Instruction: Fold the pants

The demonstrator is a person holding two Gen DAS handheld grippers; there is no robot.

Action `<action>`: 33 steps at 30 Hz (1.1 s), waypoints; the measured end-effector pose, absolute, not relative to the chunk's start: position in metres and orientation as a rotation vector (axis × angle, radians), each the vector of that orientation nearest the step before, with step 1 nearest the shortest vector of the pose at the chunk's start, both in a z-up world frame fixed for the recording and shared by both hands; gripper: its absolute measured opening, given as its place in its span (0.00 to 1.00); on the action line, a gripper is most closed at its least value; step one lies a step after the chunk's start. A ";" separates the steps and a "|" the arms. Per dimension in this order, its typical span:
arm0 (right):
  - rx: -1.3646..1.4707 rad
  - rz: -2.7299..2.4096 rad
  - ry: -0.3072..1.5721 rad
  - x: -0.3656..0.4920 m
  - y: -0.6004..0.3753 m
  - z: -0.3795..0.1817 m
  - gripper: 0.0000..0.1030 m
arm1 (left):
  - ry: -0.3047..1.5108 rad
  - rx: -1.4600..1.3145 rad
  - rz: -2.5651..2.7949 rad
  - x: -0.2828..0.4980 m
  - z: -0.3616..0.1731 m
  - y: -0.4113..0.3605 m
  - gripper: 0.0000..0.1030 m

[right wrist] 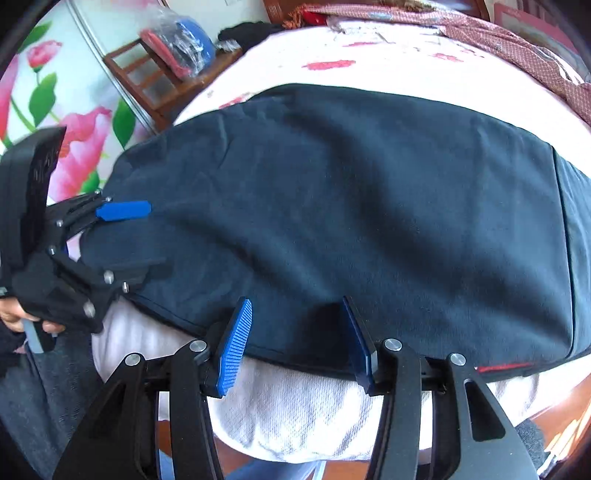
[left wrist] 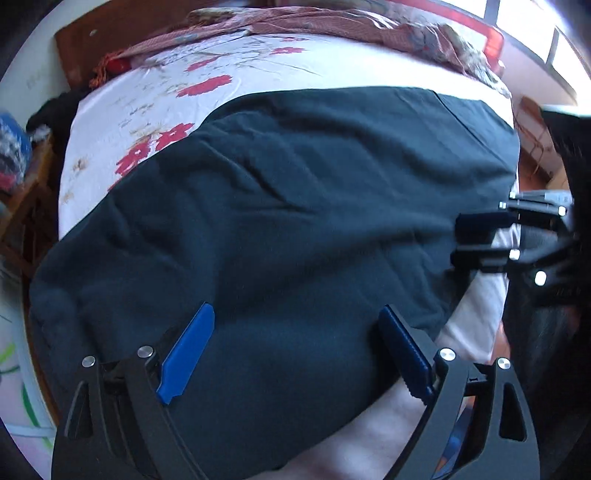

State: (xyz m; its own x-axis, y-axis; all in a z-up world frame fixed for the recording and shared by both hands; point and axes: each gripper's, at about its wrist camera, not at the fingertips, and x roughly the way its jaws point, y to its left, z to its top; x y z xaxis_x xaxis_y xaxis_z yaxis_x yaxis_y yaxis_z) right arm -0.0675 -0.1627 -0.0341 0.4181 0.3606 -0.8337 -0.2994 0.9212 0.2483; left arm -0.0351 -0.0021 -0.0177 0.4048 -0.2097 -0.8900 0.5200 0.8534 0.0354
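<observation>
While jaws gape, pants apparently unlabelled

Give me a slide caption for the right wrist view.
Open right gripper at the near edge of dark pants spread on a bed.

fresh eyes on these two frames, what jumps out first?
The broad dark navy fabric pants spread flat fill the middle of both views, lying on the white bedsheet with red flowers. Next, the blue-padded jaws: the left gripper and the right gripper both stand open at the pants' near edge. Behind, a crumpled reddish patterned blanket lies along the far side of the bed.
</observation>
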 end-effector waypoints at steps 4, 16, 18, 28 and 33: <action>0.239 0.397 1.022 -0.071 -0.190 -0.020 0.48 | 1.102 0.319 -0.447 -0.035 -0.008 0.006 0.88; 1.196 -0.250 0.437 -0.145 -0.534 -0.035 0.67 | 1.010 -0.115 -0.524 -0.032 0.070 -0.017 0.98; 1.242 -0.321 0.400 -0.150 -0.561 -0.043 0.67 | 1.054 -0.154 -0.543 -0.029 0.066 -0.030 0.98; 1.371 -0.393 0.432 -0.129 -0.618 -0.083 0.67 | 1.136 -0.068 -0.542 -0.036 0.054 -0.062 0.98; 1.273 -0.421 0.521 -0.104 -0.623 -0.082 0.40 | 1.144 -0.091 -0.518 -0.029 0.053 -0.053 0.98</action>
